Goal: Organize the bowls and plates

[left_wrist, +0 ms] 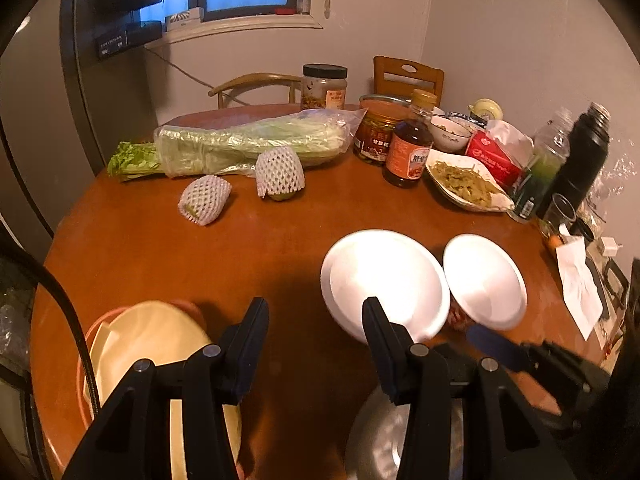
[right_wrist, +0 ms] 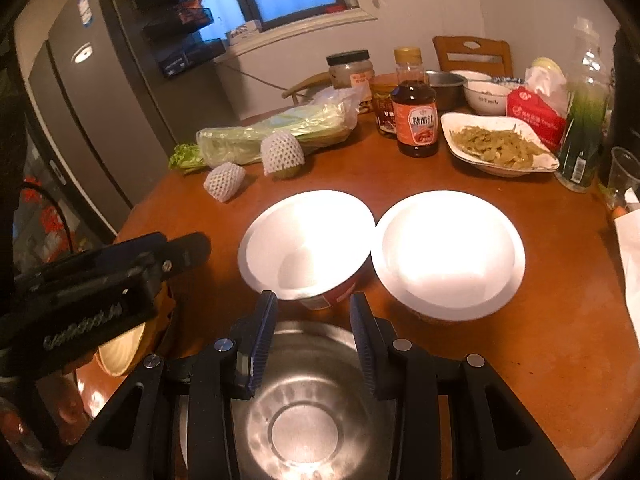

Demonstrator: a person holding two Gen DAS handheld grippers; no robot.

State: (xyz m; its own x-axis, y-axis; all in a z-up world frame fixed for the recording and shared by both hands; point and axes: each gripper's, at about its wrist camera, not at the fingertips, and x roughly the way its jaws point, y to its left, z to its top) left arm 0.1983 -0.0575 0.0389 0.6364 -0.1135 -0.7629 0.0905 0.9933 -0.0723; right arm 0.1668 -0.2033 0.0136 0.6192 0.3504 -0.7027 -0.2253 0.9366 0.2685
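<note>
Two white paper bowls stand side by side mid-table, the left bowl (right_wrist: pixel 304 240) with a red side and the right bowl (right_wrist: pixel 448 252) touching it. A steel bowl (right_wrist: pixel 304 432) sits at the near edge. My right gripper (right_wrist: pixel 314 308) hovers open over that bowl's far rim, its pads pressing on nothing. To the left, a cream plate (left_wrist: pixel 152 340) rests on a pink plate (left_wrist: pixel 104 316). Beside the cream plate, my left gripper (left_wrist: pixel 314 320) is open above bare table, with nothing between its fingers. In the left wrist view the steel bowl (left_wrist: pixel 368 440) lies under its right finger.
Along the far side of the round wooden table (left_wrist: pixel 160 248) lie bagged celery (left_wrist: pixel 248 144), two foam-netted fruits (left_wrist: pixel 280 172), a sauce bottle (right_wrist: pixel 414 116), jars, a dish of green vegetables (right_wrist: pixel 496 146), a tissue pack, a black flask (left_wrist: pixel 580 160) and a plastic cup. Paper lies at the right edge.
</note>
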